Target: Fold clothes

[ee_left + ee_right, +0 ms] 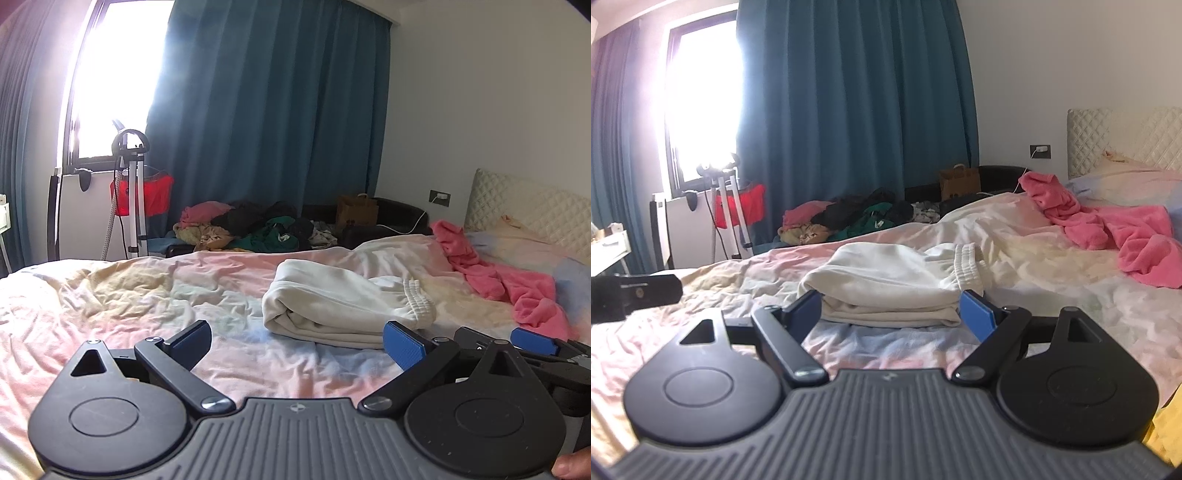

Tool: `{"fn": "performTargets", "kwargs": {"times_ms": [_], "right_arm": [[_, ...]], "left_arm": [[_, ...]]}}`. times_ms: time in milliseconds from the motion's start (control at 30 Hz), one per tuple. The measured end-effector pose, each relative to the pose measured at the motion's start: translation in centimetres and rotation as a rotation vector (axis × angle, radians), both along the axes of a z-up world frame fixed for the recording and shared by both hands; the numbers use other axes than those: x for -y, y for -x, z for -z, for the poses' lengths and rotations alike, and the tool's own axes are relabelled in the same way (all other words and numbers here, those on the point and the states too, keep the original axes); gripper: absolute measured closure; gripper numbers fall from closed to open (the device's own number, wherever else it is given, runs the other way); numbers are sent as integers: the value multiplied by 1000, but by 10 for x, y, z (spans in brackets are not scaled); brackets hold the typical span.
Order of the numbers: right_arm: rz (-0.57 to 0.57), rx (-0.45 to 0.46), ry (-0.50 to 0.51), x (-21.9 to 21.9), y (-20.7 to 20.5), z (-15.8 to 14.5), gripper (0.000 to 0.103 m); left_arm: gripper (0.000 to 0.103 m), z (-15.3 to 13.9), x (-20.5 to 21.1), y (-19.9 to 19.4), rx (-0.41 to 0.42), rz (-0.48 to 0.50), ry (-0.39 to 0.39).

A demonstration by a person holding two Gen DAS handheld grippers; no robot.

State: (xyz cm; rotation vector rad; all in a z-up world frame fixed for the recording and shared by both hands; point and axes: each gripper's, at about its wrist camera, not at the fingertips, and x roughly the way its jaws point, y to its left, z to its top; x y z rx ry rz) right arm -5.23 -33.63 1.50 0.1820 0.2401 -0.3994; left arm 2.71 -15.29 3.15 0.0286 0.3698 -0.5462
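A folded cream-white garment [343, 302] [890, 291] with a ribbed elastic waistband lies on the bed. My left gripper [299, 345] stands open low over the sheet, just short of the garment's near edge, nothing between its fingers. My right gripper [892, 314] is open too, its blue pads [975, 314] flanking the near end of the folded garment without pressing on it. The right gripper's blue-padded tip [532, 341] shows at the right edge of the left wrist view. A crumpled pink garment [509, 280] [1115, 229] lies further back right, near the pillows.
The bed has a rumpled pastel sheet [129, 295] and a quilted headboard [1123, 136]. Beyond the bed a heap of mixed clothes [251, 225] rests by teal curtains [266, 103]. A white stand [133, 199] with a red cloth stands under the bright window. A thumb [572, 469] shows bottom right.
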Motion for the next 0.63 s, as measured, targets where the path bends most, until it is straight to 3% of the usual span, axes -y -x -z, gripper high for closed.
{"fn": "performTargets", "kwargs": {"times_ms": [633], "right_arm": [[-11, -33, 24, -4, -6, 3, 19]], "left_arm": [[2, 6, -6, -5, 9, 5, -10]]}}
